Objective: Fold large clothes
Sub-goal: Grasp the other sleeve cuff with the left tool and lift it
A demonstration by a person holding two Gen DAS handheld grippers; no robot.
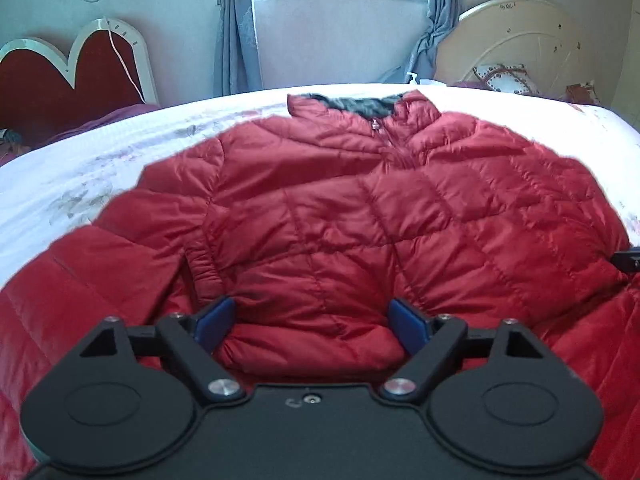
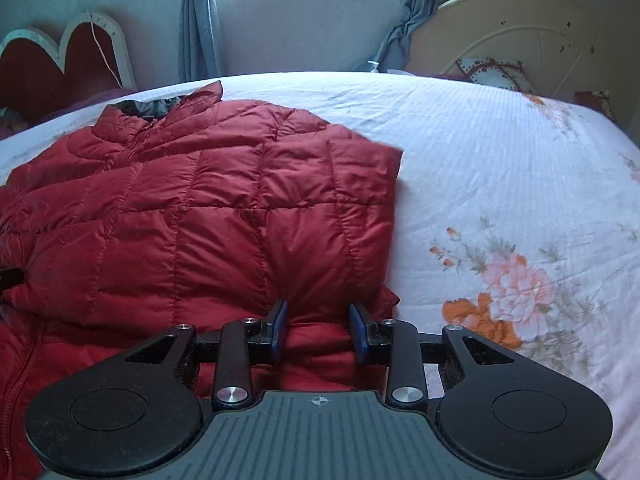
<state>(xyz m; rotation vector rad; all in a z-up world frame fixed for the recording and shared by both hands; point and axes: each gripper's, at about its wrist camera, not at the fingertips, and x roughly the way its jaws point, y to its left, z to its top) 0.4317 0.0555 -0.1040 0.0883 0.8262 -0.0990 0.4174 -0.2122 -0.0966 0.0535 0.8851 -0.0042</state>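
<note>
Jacket (image 1: 360, 216): lay on bed (image 2: 500, 152); sleeves folded in; bottom half unfolded
Left tool (image 1: 310, 322): spread wide, gripping nothing
Right tool (image 2: 318, 330): narrowed around hem fold; clamping uncertain

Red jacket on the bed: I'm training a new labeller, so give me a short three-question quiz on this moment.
1. True or false: the red jacket lies on a bare wooden floor.
2. Which gripper has its jaws set wider apart? A: left gripper. B: right gripper.
3. Fill in: the white bedsheet is printed with ____.
Key: 1 false; 2 A; 3 flowers.
</note>
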